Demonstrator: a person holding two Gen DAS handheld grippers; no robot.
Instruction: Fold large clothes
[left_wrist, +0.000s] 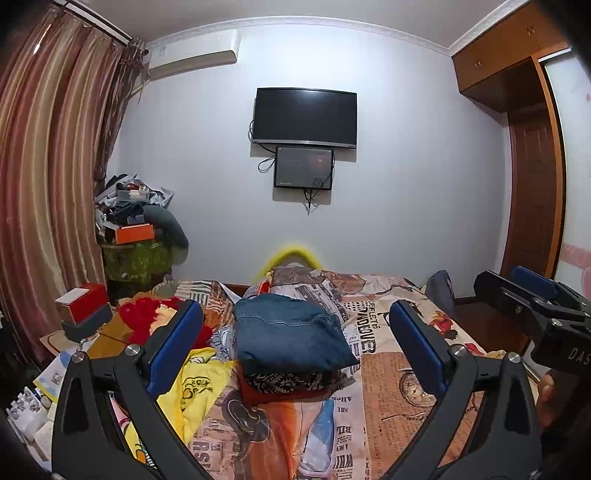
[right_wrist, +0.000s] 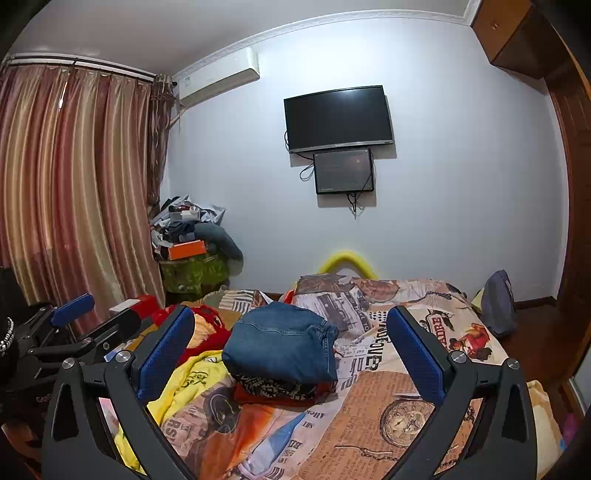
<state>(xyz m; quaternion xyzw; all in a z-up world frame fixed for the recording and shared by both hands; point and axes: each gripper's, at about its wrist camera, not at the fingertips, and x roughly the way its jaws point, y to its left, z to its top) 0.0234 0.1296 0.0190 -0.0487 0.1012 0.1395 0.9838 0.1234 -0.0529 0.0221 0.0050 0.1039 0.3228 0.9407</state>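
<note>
Folded blue jeans (left_wrist: 291, 336) lie on top of a small stack with a black-and-white patterned garment (left_wrist: 284, 382) and a red one beneath, in the middle of the bed (left_wrist: 391, 406); the jeans also show in the right wrist view (right_wrist: 280, 341). A yellow printed garment (left_wrist: 195, 387) lies crumpled to the left of the stack, also in the right wrist view (right_wrist: 188, 384). My left gripper (left_wrist: 295, 332) is open and empty, held above the bed short of the stack. My right gripper (right_wrist: 290, 332) is open and empty too; it shows in the left wrist view (left_wrist: 532, 291) at the right edge.
The bed has a newspaper-print cover. A red fluffy item (left_wrist: 147, 317) and boxes (left_wrist: 85, 306) lie at its left. A cluttered stand (left_wrist: 136, 236) is by the curtain (left_wrist: 44, 184). A TV (left_wrist: 304, 116) hangs on the far wall. A wardrobe (left_wrist: 532, 147) stands right.
</note>
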